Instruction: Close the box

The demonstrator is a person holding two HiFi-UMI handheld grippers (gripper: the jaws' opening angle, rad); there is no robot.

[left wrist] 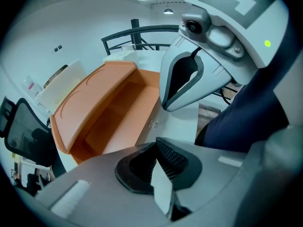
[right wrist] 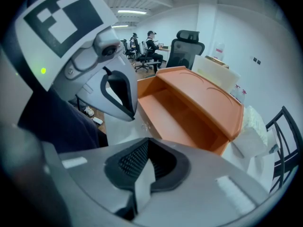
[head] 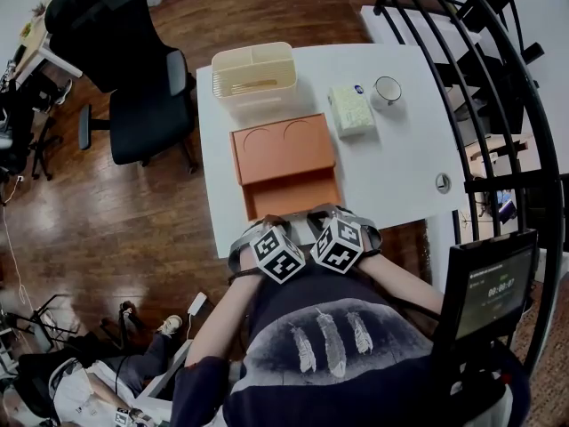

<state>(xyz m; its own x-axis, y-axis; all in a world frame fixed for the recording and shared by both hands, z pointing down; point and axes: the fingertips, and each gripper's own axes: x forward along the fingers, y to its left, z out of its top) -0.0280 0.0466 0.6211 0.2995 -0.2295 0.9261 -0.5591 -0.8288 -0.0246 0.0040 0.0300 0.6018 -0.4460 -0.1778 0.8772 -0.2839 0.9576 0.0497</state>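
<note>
Head view: orange box (head: pixel 284 154) open; left gripper (head: pixel 265 225), right gripper (head: pixel 332 213) jaws seemingly together, empty.

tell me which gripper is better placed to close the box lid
Probably the left gripper: it faces the middle of the box, the right gripper its right edge. The lid stands open beyond.

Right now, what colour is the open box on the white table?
Orange, lid and tray alike; the open rectangular box shows best in the head view.
</note>
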